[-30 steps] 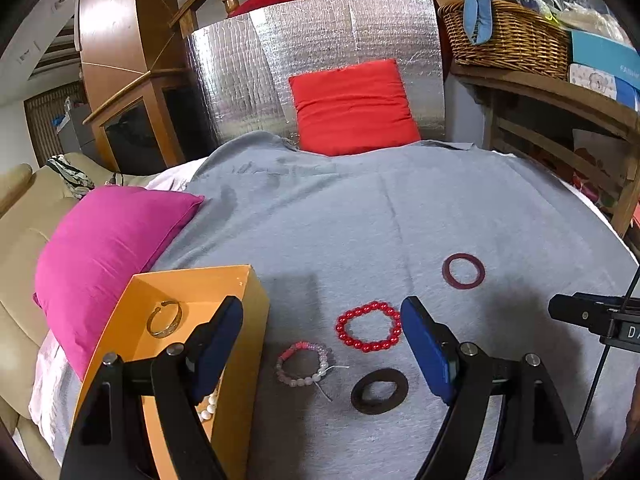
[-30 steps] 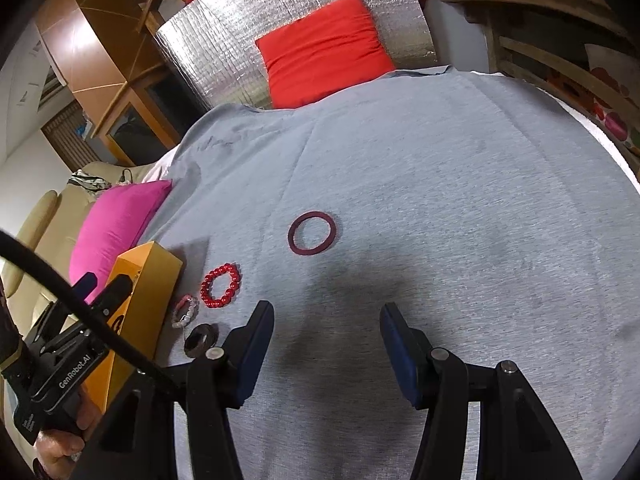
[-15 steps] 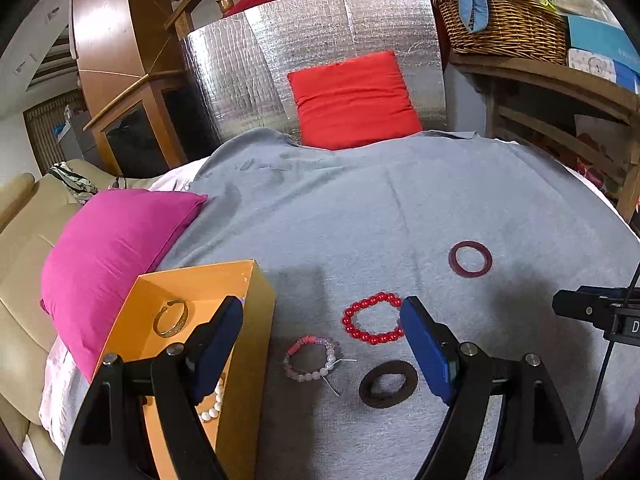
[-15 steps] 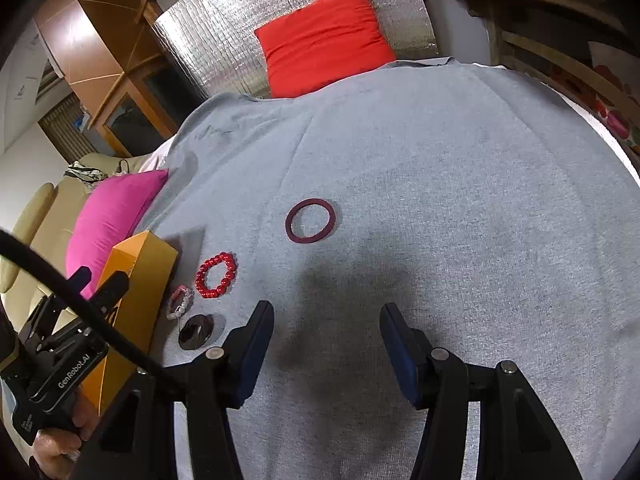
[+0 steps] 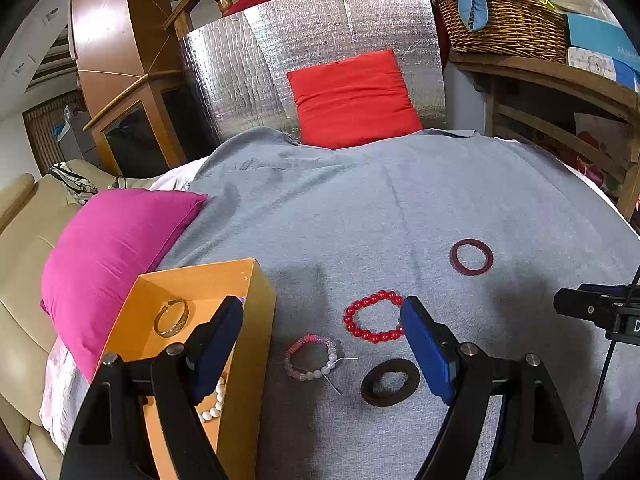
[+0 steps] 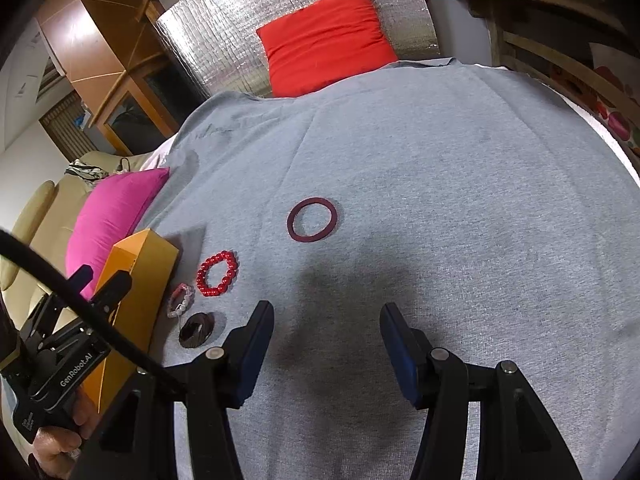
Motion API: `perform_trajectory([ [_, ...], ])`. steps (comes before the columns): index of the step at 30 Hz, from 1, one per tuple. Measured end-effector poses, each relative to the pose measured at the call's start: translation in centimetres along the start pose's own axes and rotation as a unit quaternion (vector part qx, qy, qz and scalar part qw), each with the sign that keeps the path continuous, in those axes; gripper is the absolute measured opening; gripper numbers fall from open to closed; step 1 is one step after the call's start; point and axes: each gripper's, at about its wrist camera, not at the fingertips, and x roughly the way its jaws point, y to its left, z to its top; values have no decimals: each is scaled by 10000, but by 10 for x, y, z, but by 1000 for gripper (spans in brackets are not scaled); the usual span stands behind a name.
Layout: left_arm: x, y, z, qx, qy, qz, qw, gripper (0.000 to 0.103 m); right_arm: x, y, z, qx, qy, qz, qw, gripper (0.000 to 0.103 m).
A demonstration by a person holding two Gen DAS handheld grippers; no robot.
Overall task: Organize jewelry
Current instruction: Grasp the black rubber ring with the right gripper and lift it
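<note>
Grey cloth carries the red bead bracelet (image 5: 374, 316) beside the orange box (image 5: 248, 344), unmoved since before; left claw (image 5: 320, 344) wide and right claw (image 6: 326, 350) half-spread, both empty

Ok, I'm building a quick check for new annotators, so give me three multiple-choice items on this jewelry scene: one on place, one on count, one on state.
1. Where does the gold metal bangle lie?
A. on the grey cloth
B. inside the orange cardboard box
C. on the pink cushion

2. How many pieces lie loose on the grey cloth?
A. two
B. four
C. six

3. How do the left gripper and the right gripper stand?
A. both open, holding nothing
B. left shut on a bracelet
C. right shut on a ring

Answers: 1 B, the bangle rests on the box floor. 2 B, the red bead bracelet, pink and white bead bracelet, black ring and maroon ring. 3 A, nothing sits between either pair of jaws.
</note>
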Motion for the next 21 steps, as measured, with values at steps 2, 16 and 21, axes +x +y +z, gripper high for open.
perform_trajectory([
  [2,0,0,0,-4,0,-6,10000,81,0,0,0,-4,5,12,10000,58],
  [16,-4,65,1,-815,-70,-132,9966,81,7,30,-6,-453,41,391,9982,47],
  [21,-3,102,-4,-1512,-84,-80,9884,81,24,67,-19,-949,196,755,9924,40],
])
